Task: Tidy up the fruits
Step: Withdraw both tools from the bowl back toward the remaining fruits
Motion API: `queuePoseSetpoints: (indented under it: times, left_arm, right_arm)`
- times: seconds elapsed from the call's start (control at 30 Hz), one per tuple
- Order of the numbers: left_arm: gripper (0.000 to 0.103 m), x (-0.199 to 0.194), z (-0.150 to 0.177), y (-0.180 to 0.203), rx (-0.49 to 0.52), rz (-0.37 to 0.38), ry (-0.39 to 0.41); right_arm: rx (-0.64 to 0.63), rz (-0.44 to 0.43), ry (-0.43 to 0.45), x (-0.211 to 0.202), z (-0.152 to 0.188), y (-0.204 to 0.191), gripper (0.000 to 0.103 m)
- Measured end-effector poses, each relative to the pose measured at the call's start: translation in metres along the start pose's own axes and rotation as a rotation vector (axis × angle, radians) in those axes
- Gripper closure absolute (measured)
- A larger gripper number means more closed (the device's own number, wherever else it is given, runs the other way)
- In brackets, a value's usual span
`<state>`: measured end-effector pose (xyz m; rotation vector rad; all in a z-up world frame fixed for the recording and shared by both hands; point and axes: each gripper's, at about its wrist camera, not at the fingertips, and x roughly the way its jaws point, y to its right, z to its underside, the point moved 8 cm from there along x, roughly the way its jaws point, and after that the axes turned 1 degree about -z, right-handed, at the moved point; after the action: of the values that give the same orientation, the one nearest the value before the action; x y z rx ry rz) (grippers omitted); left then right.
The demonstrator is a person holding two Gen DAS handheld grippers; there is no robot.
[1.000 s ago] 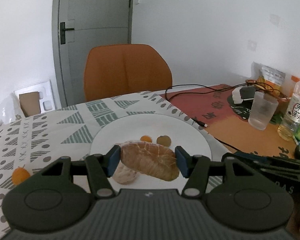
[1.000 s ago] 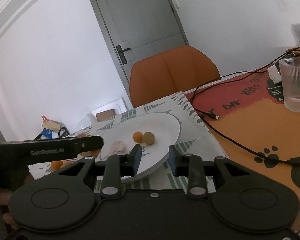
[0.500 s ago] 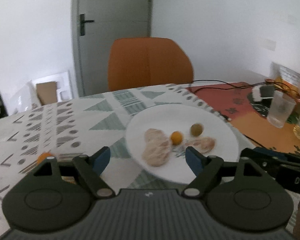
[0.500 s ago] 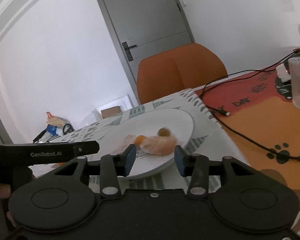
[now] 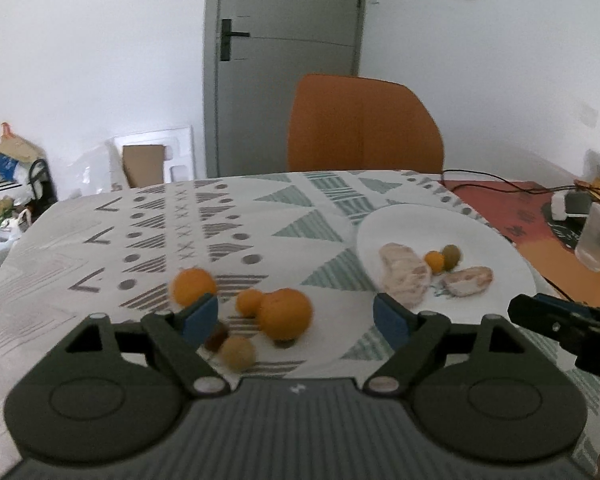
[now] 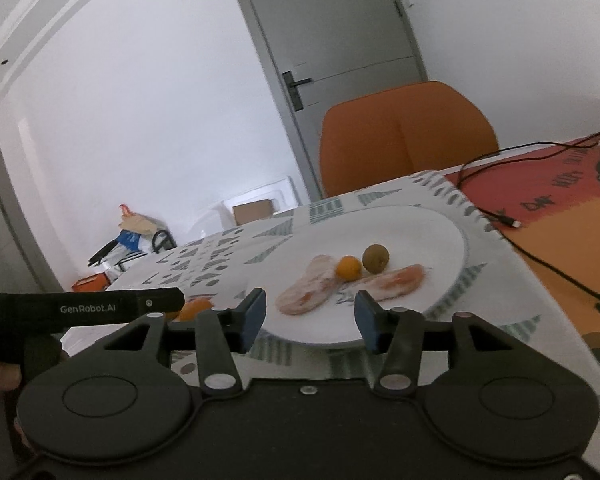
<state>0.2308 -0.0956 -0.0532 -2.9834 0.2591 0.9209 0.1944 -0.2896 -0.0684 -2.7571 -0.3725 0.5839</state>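
My left gripper is open and its jaws are still widening, with no pad pressing on anything. Framed between its fingers on the patterned tablecloth lie a large orange, a small orange and a tan round fruit. Another orange lies by the left fingertip. To the right, the white plate holds two peeled citrus pieces, a tiny orange and a green fruit. My right gripper hovers at the near rim of the plate, its jaws opening and empty.
An orange chair stands behind the table. At the right, on a red and orange mat, lie a black cable and a clear glass. Bags and boxes clutter the floor at the left.
The left gripper let go of the peeled citrus piece, which now lies on the plate, and swung left over the loose oranges. The right gripper's jaws widened as it drew nearer the plate.
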Motion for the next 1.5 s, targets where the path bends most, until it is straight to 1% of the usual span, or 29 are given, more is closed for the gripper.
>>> queuePoseSetpoints:
  times: [0.27,0.8,1.03,1.07,1.13,1.2,1.27,1.33,1.47,1.5]
  left_arm:
    - [0.016,-0.009,0.010,-0.036,-0.050,-0.052,-0.002]
    - [0.016,-0.023,0.031,-0.101,-0.168,-0.114,-0.011]
    - [0.016,-0.023,0.041,-0.121,-0.210,-0.134,-0.025]
    - [0.016,-0.023,0.043,-0.124,-0.219,-0.137,-0.030]
    - [0.014,-0.023,0.045,-0.129,-0.232,-0.142,-0.035]
    - [0.010,-0.023,0.046,-0.134,-0.243,-0.155,-0.034]
    - [0.008,-0.025,0.048,-0.139,-0.252,-0.169,-0.027]
    - [0.006,-0.026,0.049,-0.144,-0.260,-0.181,-0.024]
    - [0.006,-0.027,0.053,-0.154,-0.278,-0.207,-0.031]
    - [0.006,-0.027,0.054,-0.156,-0.281,-0.210,-0.033]
  right_arm:
    - [-0.035,-0.042,-0.031,0.010,0.008,-0.031,0.052]
    - [-0.100,-0.111,-0.113,0.038,0.028,-0.088,0.051]
    - [-0.133,-0.141,-0.160,0.052,0.039,-0.110,0.051]
    - [-0.143,-0.147,-0.167,0.054,0.040,-0.113,0.050]
    - [-0.163,-0.155,-0.174,0.058,0.042,-0.120,0.037]
    - [-0.184,-0.164,-0.177,0.061,0.044,-0.126,0.032]
    - [-0.196,-0.169,-0.189,0.064,0.047,-0.131,0.027]
    - [-0.199,-0.172,-0.189,0.066,0.048,-0.132,0.015]
    - [-0.205,-0.176,-0.196,0.072,0.051,-0.135,0.006]
    - [-0.206,-0.174,-0.200,0.074,0.052,-0.136,0.002]
